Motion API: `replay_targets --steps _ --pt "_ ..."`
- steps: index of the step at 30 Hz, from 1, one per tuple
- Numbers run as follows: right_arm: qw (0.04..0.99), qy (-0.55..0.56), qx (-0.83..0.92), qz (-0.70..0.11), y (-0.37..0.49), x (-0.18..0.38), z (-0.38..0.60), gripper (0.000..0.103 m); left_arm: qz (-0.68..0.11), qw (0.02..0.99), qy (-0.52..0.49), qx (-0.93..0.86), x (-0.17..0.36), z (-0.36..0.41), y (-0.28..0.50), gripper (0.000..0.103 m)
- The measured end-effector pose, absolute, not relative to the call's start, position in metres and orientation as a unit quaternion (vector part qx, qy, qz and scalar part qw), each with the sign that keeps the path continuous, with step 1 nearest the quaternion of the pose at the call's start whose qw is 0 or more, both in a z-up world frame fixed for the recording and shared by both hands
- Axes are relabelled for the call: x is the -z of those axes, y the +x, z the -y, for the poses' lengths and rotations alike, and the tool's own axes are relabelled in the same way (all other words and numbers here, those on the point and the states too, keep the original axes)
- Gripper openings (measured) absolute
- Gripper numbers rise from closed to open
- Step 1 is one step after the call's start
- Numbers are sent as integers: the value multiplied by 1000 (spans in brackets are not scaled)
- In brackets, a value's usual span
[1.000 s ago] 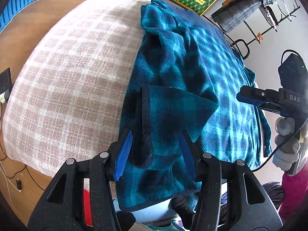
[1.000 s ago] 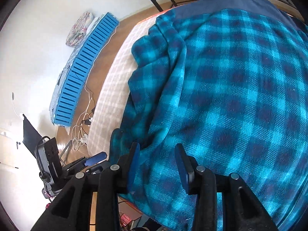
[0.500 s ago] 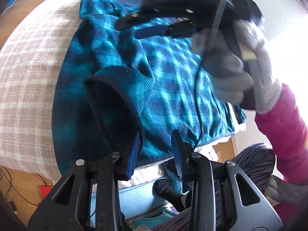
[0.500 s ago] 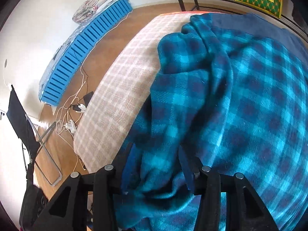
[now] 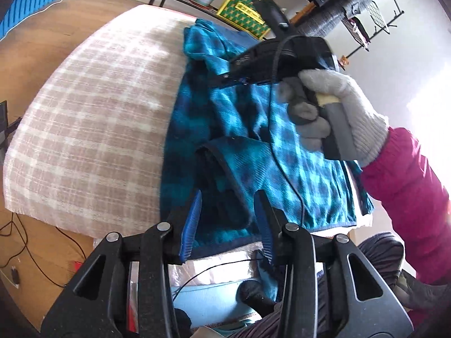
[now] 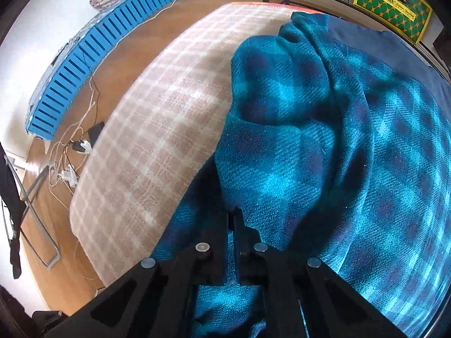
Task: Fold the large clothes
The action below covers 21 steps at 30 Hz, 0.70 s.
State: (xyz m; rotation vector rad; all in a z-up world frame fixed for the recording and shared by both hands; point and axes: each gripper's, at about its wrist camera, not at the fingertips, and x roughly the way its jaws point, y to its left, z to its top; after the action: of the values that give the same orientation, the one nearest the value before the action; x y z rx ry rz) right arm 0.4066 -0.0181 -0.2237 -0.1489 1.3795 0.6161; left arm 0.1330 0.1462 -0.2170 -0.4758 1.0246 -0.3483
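Fleece [image 5: 296, 152], one large teal-and-navy plaid garment, lies rumpled on the checked bed [image 5: 93, 118], along its right side, with a dark-edged hem flap turned up at the near end. Left gripper [image 5: 228, 222] hovers there, its jaws opening around that flap without pressing it. Farther up the fleece, right gripper [image 6: 232, 219] is pinched tight on a fold. One gloved hand [image 5: 332, 112] holds it.
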Motion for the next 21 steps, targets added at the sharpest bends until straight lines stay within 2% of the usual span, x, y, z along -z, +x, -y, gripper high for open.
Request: replay_targets --steps 6,7,8,9,10,14,20,21 --pt "748 38 -304 -589 421 190 37 2 -486 826 -244 147 236 -165 154 40" --pt "749 30 -298 -591 421 191 38 8 -487 825 -245 149 237 -165 157 40" --pt "744 21 -297 -599 421 195 38 26 -490 822 -247 149 239 -165 159 42" --pt "733 21 -305 -608 419 198 40 38 -493 820 -247 150 241 -164 161 44" --pt "727 18 -310 -612 415 201 43 45 -494 820 -246 150 243 -163 164 45" --pt "715 -1 -325 -618 393 200 56 45 -492 825 -242 137 248 -161 173 56" --pt "679 -4 -339 -651 360 224 73 40 -500 818 -245 142 263 -147 202 56" --pt "672 -6 -340 -658 354 229 75 40 -502 816 -243 150 265 -142 204 53"
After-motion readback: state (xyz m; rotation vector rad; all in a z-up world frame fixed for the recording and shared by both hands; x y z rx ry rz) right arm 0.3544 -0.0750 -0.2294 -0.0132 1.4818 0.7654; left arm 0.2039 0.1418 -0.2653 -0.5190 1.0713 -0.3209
